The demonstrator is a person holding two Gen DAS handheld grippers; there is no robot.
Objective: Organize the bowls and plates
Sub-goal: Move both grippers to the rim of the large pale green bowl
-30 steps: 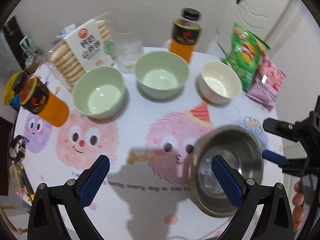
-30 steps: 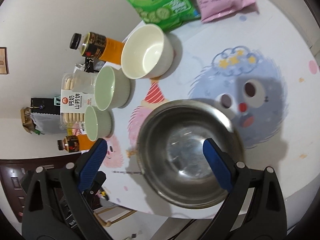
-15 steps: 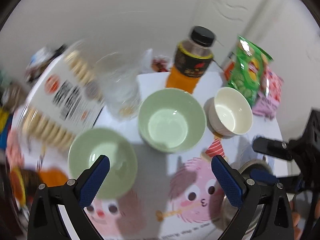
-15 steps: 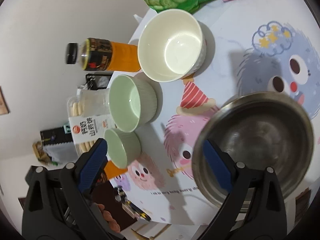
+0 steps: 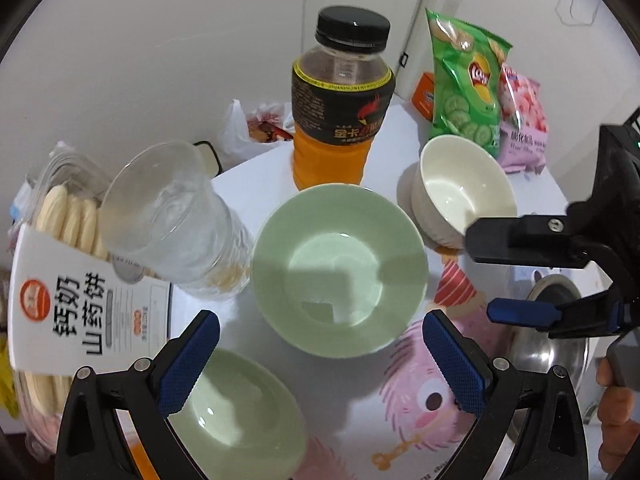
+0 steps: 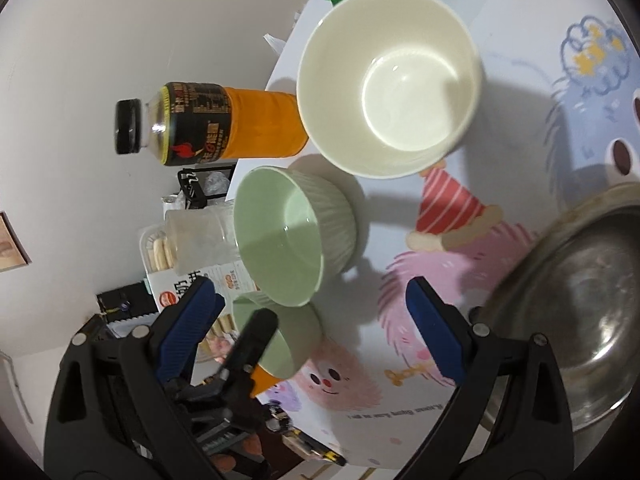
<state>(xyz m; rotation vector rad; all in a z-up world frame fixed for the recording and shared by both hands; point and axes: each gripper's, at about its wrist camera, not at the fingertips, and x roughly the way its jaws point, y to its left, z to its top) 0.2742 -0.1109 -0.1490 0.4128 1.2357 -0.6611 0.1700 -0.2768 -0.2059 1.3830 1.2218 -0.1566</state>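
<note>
1. The larger green bowl [image 5: 339, 284] stands upright, mouth up, at mid-table, empty. Being round, it has no long axis; its only axis is vertical.
2. The left gripper [image 5: 320, 354] hovers just short of it, jaws spread wide and holding nothing. The spread looks set to straddle the bowl or take its rim.
3. The smaller green bowl [image 5: 236, 416] sits near the left fingers; the cream bowl [image 6: 390, 92] stands just beside the larger green one. Both are upright and apart, so nesting appears not yet begun.
4. The right gripper [image 6: 312, 332] is likewise spread and empty, aimed between the bowls.
5. The steel bowl [image 6: 580, 320] rests at the table's near edge, a probable base for the stack.
6. An orange drink bottle [image 5: 340, 100] and clear cup [image 5: 172, 216] crowd the far side, restricting approach.
</note>
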